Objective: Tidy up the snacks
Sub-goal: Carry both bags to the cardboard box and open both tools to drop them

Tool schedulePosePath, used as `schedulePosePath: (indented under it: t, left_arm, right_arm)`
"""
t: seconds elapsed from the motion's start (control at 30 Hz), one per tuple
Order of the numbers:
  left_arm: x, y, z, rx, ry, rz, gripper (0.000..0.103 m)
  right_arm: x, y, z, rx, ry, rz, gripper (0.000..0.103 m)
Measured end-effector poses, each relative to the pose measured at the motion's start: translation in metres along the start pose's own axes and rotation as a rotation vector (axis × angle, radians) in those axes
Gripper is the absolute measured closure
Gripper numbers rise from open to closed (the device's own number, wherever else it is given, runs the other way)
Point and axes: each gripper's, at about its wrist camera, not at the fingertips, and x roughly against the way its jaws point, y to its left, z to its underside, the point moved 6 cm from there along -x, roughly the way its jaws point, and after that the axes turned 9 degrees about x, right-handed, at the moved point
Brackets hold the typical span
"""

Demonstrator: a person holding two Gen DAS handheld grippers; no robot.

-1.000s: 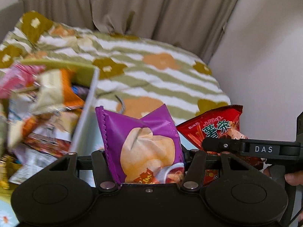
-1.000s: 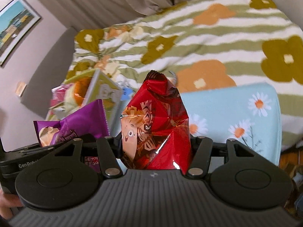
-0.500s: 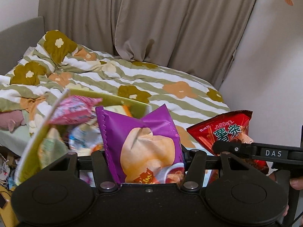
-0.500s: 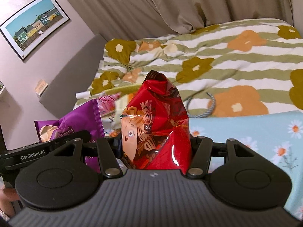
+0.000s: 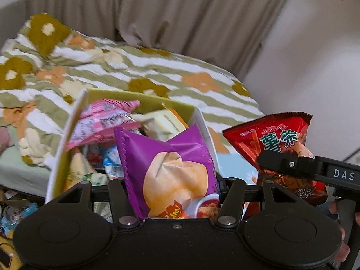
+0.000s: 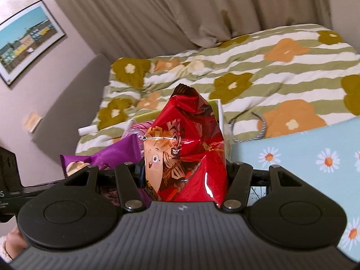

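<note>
Fingertips of both grippers hidden behind purple packet [image 5: 171, 171] and red packet [image 6: 186, 157].

Open yellow-green cardboard box [image 5: 67, 148] of snack packets on striped floral duvet [image 5: 171, 72], purple foil snack bag [image 5: 171, 168] before it, red foil snack bag [image 5: 279, 144] right, beige curtain [image 5: 157, 11] behind.

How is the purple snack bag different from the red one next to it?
The purple bag shows a pale round pastry; the red bag shows thin sticks and green lettering. The purple one sits in the left gripper, the red one in the right gripper. Both are sealed, upright and clamped low down.
</note>
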Motion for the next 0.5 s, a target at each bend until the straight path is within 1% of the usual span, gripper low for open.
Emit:
schedulePosePath:
  t: [0.1,0.13,0.17,0.2,0.23,0.3,0.37,0.43,0.5]
  left_arm:
    - [-0.010,-0.001,0.003,-0.018,0.034,0.048,0.042]
    - [-0.013,-0.002,0.005,-0.028,0.035,0.042,0.037]
    - [-0.016,0.000,0.004,-0.046,0.028,0.017,0.030]
    - [-0.017,0.002,0.004,-0.075,0.009,-0.030,0.010]
    - [-0.017,0.005,0.005,-0.103,-0.017,-0.082,0.000]
    - [-0.014,0.010,0.006,-0.126,-0.056,-0.142,0.000]
    - [-0.006,0.019,0.008,-0.106,-0.065,-0.155,0.000]
    - [0.005,0.027,0.009,-0.072,-0.079,-0.153,0.000]
    - [0.017,0.031,0.009,-0.061,-0.105,-0.167,0.000]
  right_arm:
    - [-0.003,0.001,0.005,-0.028,0.002,0.043,0.031]
    - [-0.003,0.000,0.005,-0.036,0.002,0.059,0.031]
    - [-0.003,-0.003,0.006,-0.043,0.003,0.073,0.031]
    - [-0.003,-0.005,0.007,-0.051,0.004,0.085,0.031]
    - [-0.003,-0.006,0.008,-0.057,0.005,0.094,0.031]
    - [-0.003,-0.005,0.009,-0.060,0.006,0.108,0.031]
    - [-0.003,-0.003,0.008,-0.052,0.002,0.109,0.031]
    - [-0.004,0.000,0.008,-0.039,-0.003,0.104,0.031]
    - [-0.005,0.004,0.007,-0.030,-0.009,0.088,0.031]
